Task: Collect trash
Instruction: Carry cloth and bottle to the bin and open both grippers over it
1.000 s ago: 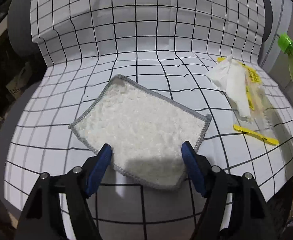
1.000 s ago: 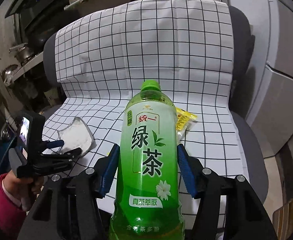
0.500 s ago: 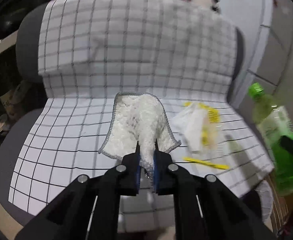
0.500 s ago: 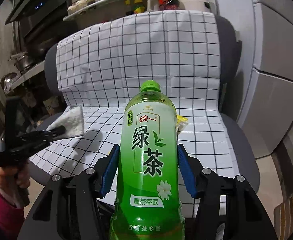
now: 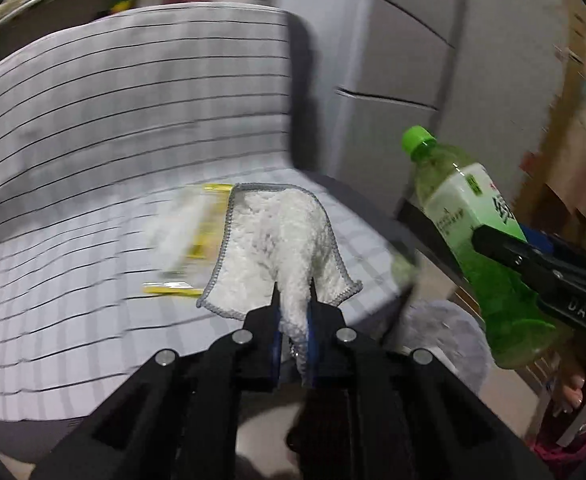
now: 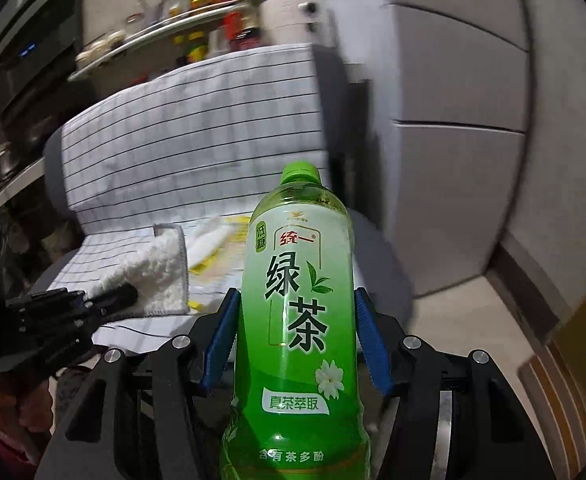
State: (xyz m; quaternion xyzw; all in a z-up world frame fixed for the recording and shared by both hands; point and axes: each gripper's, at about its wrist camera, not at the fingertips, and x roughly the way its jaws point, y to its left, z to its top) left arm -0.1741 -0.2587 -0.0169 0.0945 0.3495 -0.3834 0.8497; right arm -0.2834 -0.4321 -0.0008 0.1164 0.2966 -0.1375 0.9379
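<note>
My left gripper [image 5: 293, 312] is shut on a white fluffy cloth [image 5: 277, 236] with a grey hem and holds it lifted above the checkered seat cover [image 5: 73, 240]; it also shows in the right wrist view [image 6: 121, 296] with the cloth [image 6: 153, 272]. My right gripper [image 6: 297, 344] is shut on an upright green tea bottle [image 6: 297, 320], which also shows in the left wrist view [image 5: 481, 240]. A yellow wrapper with a crumpled tissue [image 5: 189, 232] lies blurred on the seat behind the cloth; it also shows in the right wrist view [image 6: 217, 244].
The checkered cover drapes a grey chair [image 6: 377, 256]. A grey cabinet or fridge [image 6: 473, 140] stands to the right. A shelf with jars and bottles [image 6: 197, 12] runs behind the chair. A grey round object [image 5: 445, 336] lies on the floor below the seat's edge.
My left gripper closed on the cloth, lifted it off the seat and swung to the right. My right gripper kept hold of the bottle and drew back from the chair.
</note>
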